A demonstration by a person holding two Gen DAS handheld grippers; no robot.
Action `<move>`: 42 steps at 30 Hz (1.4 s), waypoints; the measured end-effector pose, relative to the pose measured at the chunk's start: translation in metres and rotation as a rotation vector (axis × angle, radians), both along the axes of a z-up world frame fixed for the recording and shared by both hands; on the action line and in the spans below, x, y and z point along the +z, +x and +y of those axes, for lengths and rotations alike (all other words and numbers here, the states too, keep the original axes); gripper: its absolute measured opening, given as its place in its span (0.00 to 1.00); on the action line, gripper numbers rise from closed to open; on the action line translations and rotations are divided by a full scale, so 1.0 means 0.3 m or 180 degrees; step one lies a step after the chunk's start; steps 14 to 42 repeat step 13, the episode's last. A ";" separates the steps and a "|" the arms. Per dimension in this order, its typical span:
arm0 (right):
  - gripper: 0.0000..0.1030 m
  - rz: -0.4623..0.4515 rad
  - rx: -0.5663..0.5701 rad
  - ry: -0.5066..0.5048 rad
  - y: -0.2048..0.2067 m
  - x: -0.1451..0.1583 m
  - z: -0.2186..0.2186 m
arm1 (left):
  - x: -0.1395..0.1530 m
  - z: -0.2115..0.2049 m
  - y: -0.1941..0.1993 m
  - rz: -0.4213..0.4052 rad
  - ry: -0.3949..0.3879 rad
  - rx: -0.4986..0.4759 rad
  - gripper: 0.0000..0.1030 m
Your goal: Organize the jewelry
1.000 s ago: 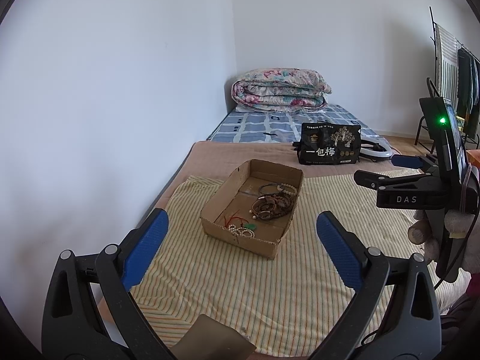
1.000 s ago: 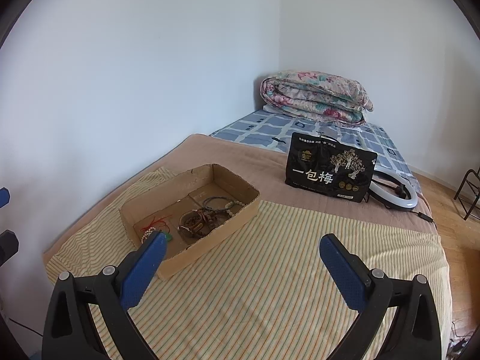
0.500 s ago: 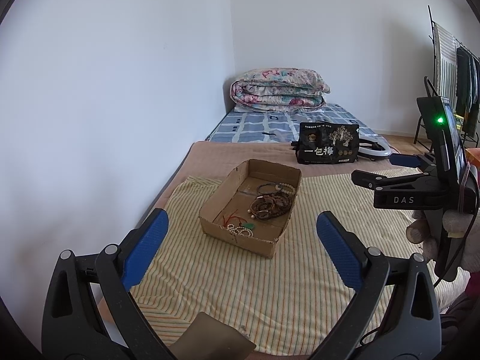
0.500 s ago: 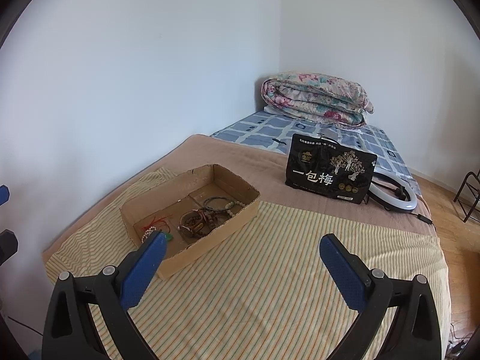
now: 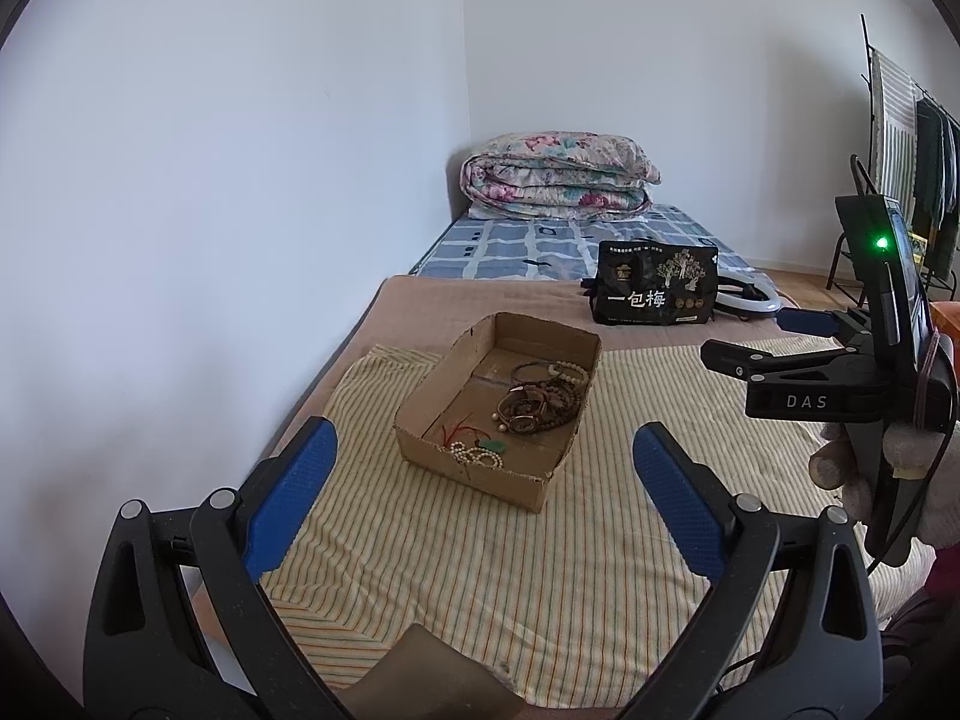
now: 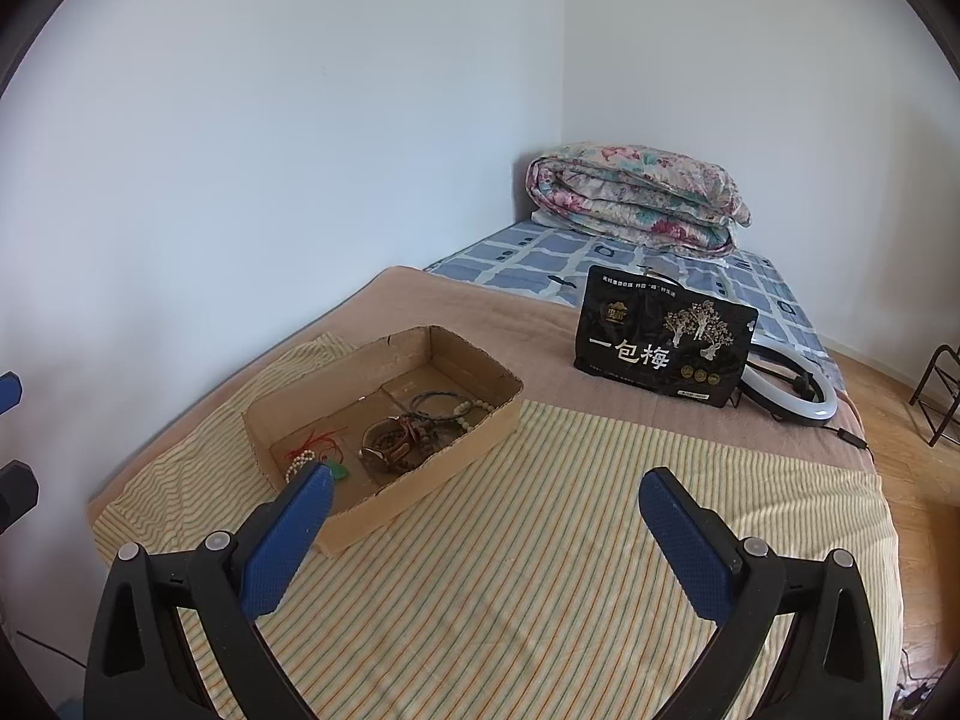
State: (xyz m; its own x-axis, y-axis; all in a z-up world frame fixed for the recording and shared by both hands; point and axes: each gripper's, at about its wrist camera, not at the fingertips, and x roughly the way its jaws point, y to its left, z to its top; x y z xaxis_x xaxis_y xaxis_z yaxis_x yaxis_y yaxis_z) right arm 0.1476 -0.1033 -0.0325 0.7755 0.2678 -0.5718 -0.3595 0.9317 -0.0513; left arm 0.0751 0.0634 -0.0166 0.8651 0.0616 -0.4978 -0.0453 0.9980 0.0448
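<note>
A: We are holding the left gripper (image 5: 480, 468) above the near part of the bed (image 5: 480, 300), and its jaws are standing wide open with nothing between the blue pads. Are we seeing the jewelry from here?

B: Yes. The cardboard box (image 5: 474, 468) is lying on the striped cloth (image 5: 540, 570), a little ahead of the left gripper. Inside it we are seeing a heap of brown bead bracelets (image 5: 537, 405) near the middle, a dark bangle (image 5: 531, 369) and a pale bead bracelet (image 5: 567, 369) toward the far end, and a white bead string (image 5: 474, 453) with a small green pendant (image 5: 495, 447) and a red cord (image 5: 456, 429) at the near end.

A: And the right gripper (image 6: 486, 516)?

B: We are keeping it over the striped cloth (image 6: 570, 540) too, to the right of the cardboard box (image 6: 420, 480). Its jaws are also spread wide and are holding nothing. In the right wrist view the left blue pad is covering a part of the box's near corner, but it is not clear to us if it is touching it. In the left wrist view we are seeing this right gripper (image 5: 750, 339) from the side, well apart from the box.

A: What is lying behind the box?

B: A black snack bag (image 6: 663, 345) with white Chinese letters is standing on the brown blanket (image 6: 540, 360), and a white ring light (image 6: 798, 390) is lying just behind it. Farther back, a folded flowered quilt (image 6: 636, 198) is resting on the blue checked sheet (image 6: 540, 258) near the wall corner.
</note>
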 end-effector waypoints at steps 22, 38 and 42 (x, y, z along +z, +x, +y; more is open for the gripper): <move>1.00 0.0000 -0.0002 0.0004 0.000 -0.002 0.002 | -0.005 -0.004 -0.027 -0.0091 0.0088 0.0059 0.98; 1.00 0.0000 -0.0002 0.0004 0.000 -0.002 0.002 | -0.005 -0.004 -0.027 -0.0091 0.0088 0.0059 0.98; 1.00 0.0000 -0.0002 0.0004 0.000 -0.002 0.002 | -0.005 -0.004 -0.027 -0.0091 0.0088 0.0059 0.98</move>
